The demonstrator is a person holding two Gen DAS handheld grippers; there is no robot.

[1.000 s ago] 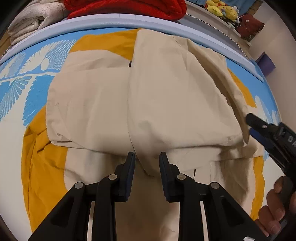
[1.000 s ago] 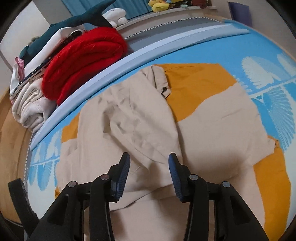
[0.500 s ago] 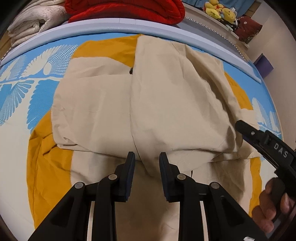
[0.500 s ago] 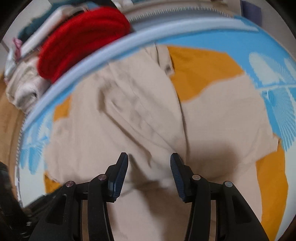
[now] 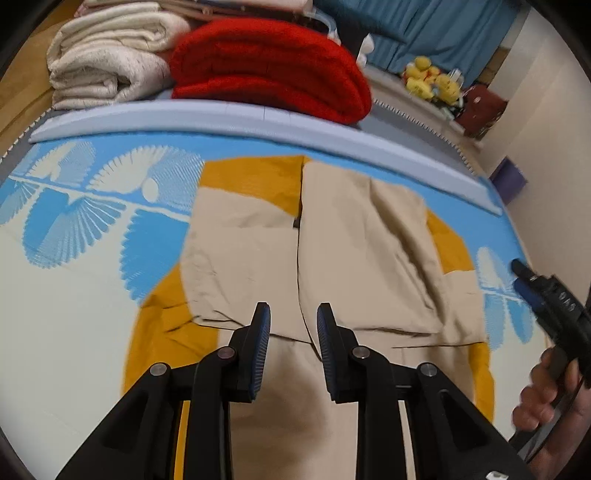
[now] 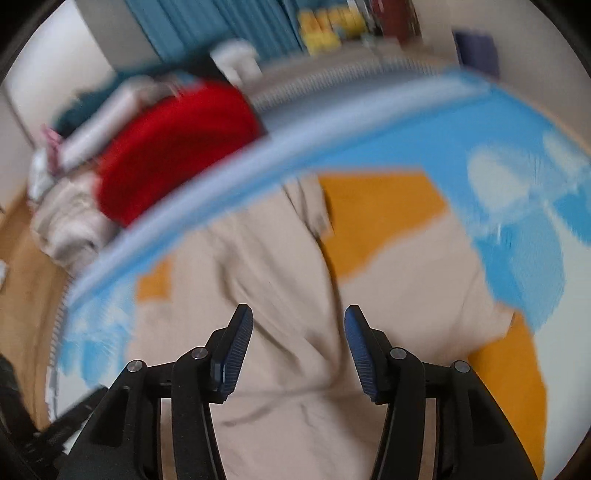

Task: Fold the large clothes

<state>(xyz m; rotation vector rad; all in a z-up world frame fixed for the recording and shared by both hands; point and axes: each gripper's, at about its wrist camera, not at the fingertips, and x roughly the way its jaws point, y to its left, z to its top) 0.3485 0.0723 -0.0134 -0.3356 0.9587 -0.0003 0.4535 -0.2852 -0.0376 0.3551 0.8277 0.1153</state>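
Left wrist view: the left gripper [image 5: 293,325] hangs over the beige garment [image 5: 354,258] with a narrow gap between its jaws and nothing in that gap; the cloth lies below the pads, untouched. The garment is spread on the blue, white and yellow mat [image 5: 81,229], its two halves folded in so that their edges meet along a seam running up from between the fingers. A second earlier the fingertips sat right at the garment's near fold; now the camera has lifted and tilted up, so the whole red blanket [image 5: 269,70], the cream blankets [image 5: 107,62], a blue curtain [image 5: 447,33] and yellow plush toys [image 5: 432,83] have come into view beyond the grey mat border [image 5: 258,118]. At the right edge the right gripper [image 5: 524,275] has also risen and now sits over the mat's blue pattern, beside the garment's right edge; the hand [image 5: 550,387] holding it is cut off by the frame.

Right wrist view: the right gripper [image 6: 298,332] has its jaws opening, wider than a second ago, with nothing between them; the garment [image 6: 288,295] lies beneath. This picture is heavily motion-blurred: the pile behind the border is only smears of red and cream, and the garment's folds and edges cannot be made out. Its near part is hidden by the gripper bodies in both views.
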